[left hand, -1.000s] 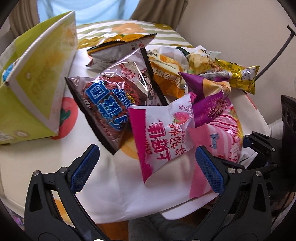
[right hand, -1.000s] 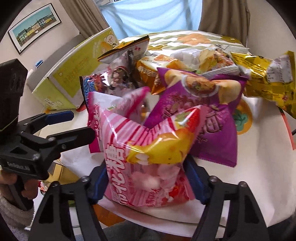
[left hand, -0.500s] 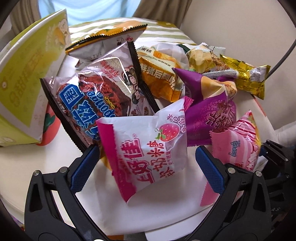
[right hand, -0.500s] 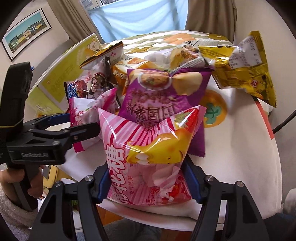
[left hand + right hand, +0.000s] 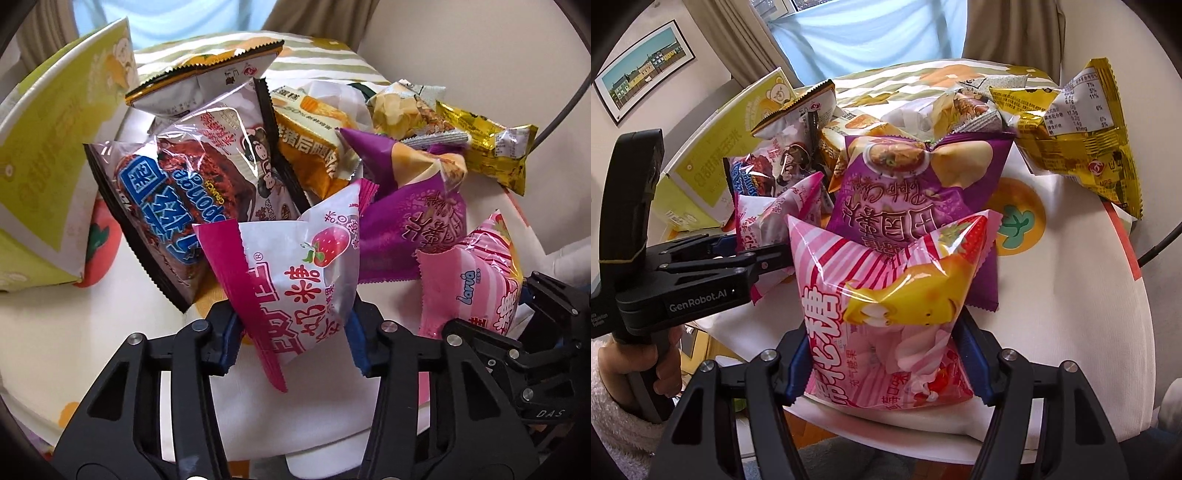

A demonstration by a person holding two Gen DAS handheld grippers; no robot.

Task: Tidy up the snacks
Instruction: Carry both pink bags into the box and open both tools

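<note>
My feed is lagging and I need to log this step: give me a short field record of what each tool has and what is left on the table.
left tool: shut on the white and magenta strawberry candy bag
right tool: shut on the pink striped marshmallow bag
pile left on table: purple chip bag, gold bag, orange bag, chocolate cookie bag
box: yellow-green carton at the pile's left side, flap open
person: hand in a fleecy sleeve holds the left tool's handle
</note>
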